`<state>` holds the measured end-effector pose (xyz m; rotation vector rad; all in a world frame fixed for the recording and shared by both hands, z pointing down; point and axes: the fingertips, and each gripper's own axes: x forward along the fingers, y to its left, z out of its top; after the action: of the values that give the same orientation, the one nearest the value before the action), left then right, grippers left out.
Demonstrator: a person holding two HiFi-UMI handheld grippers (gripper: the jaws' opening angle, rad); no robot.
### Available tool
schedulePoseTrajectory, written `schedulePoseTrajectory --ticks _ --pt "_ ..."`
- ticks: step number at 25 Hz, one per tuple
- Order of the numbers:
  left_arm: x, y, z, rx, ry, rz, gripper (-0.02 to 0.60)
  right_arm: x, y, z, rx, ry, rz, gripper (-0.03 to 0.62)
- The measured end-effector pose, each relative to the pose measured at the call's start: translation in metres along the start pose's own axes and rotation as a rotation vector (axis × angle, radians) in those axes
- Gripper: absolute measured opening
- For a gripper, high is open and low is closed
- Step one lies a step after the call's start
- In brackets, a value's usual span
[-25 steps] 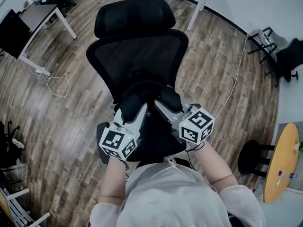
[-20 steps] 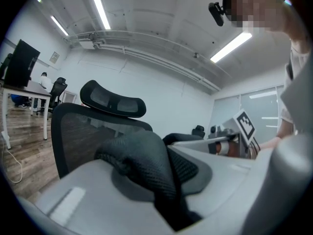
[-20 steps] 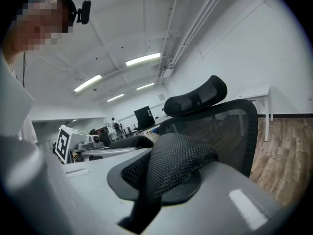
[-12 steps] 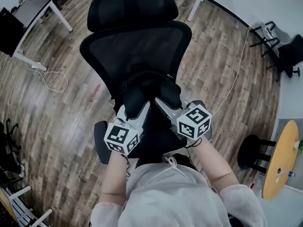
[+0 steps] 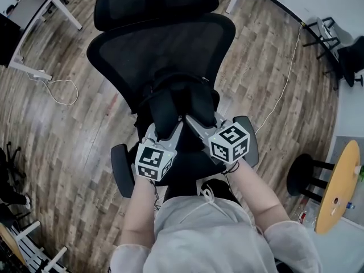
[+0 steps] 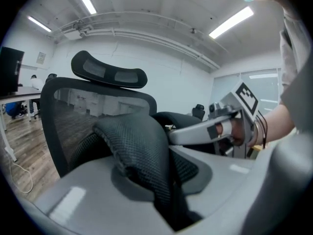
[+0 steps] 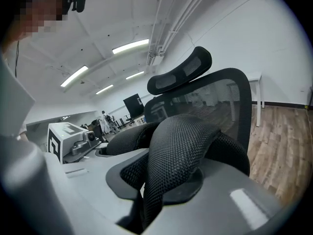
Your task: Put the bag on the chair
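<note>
Bag straps (image 6: 137, 141) sit pinched in left tool (image 6: 164, 185) and right tool (image 7: 146, 190).

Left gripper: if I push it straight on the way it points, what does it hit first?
Probably the chair's mesh backrest, just past the bag strap clamped in the jaws of the left gripper. Depth is hard to judge.

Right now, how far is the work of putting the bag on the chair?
Done: the left hand-held gripper and the right hand-held gripper are each shut on a padded black mesh strap of the black bag. In hand: the bag hangs over the seat of the black mesh office chair; contact with the seat cannot be told. Left: set it down and release.
</note>
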<state>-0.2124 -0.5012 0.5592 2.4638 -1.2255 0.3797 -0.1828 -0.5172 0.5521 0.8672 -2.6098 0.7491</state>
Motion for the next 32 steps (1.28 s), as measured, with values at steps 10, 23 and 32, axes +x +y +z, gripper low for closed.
schedulePoseTrajectory --ticks 10,23,32 --pt "0.027 0.027 -0.068 -0.043 0.146 0.012 0.074 0.030 -0.032 -0.053 0.037 0.110 -0.039 0.048" --pt "0.052 0.055 -0.110 -0.124 0.166 0.064 0.072 0.051 -0.081 -0.110 0.027 0.216 -0.103 0.054" --pt "0.050 0.053 -0.111 -0.119 0.139 0.089 0.091 0.054 -0.097 -0.123 -0.028 0.260 -0.230 0.144"
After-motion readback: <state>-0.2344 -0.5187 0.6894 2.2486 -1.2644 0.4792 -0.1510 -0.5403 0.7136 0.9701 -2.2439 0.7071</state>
